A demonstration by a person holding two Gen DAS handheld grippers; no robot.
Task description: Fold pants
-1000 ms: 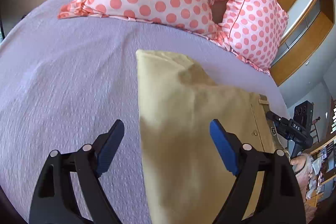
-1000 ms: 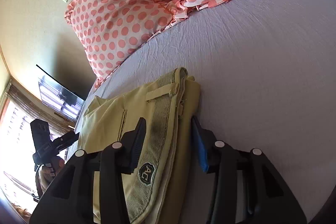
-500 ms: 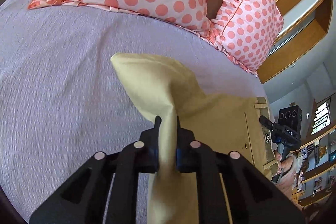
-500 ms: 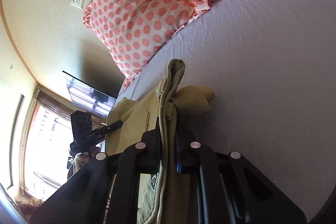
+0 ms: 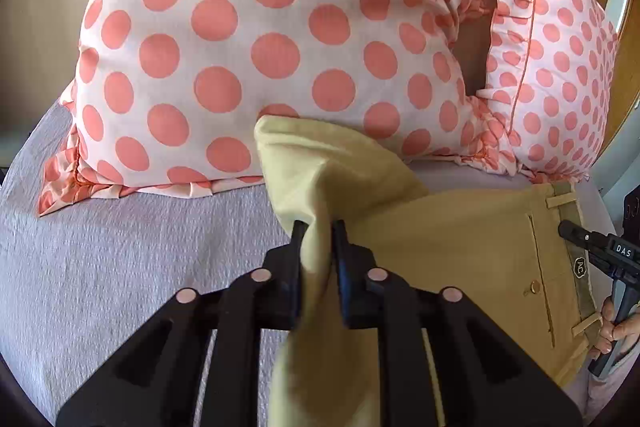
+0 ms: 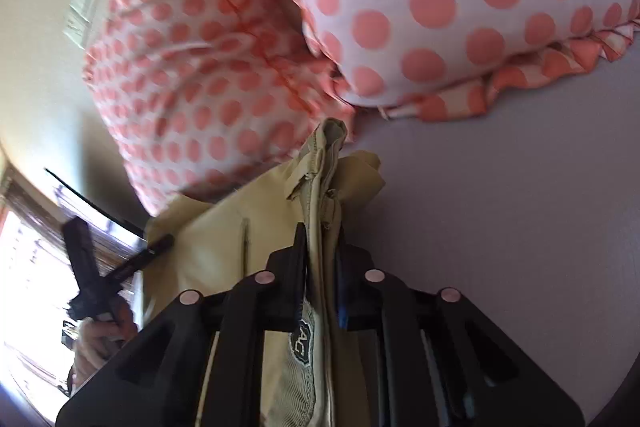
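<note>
**Both grippers are holding the pants above the bed**

The left gripper (image 5: 316, 227) is pinching a bunch of the yellow pants (image 5: 460, 247), and its jaws are closed on the cloth. In the left wrist view this seems to be the folded end away from the waistband (image 5: 566, 211), though I cannot tell exactly which part it is. The cloth is rising in a soft peak in front of the jaws and is covering the lower edge of the near pillow (image 5: 240, 39).

The right gripper (image 6: 322, 231) is gripping the waistband (image 6: 326, 163) end, with its jaws closed on several layers. The label (image 6: 302, 341) is showing between the fingers. The band is standing almost upright in front of this camera, so this end seems to be lifted off the bed (image 6: 500, 227).

The pants are hanging between the two grippers, over the lilac sheet and close to the two dotted pillows. The second pillow (image 5: 556, 67) is lying to the right of the first one.

I am judging that the step in hand is carrying an already folded garment, or beginning one more fold. Most of the folding looks done, because the cloth is lying in layers.

The next move is asking for both grippers to travel together at equal height, so that the layers are not sliding apart. Then the pants should be laid flat on a free part of the bed, away from the pillows, before the jaws are letting go.
</note>
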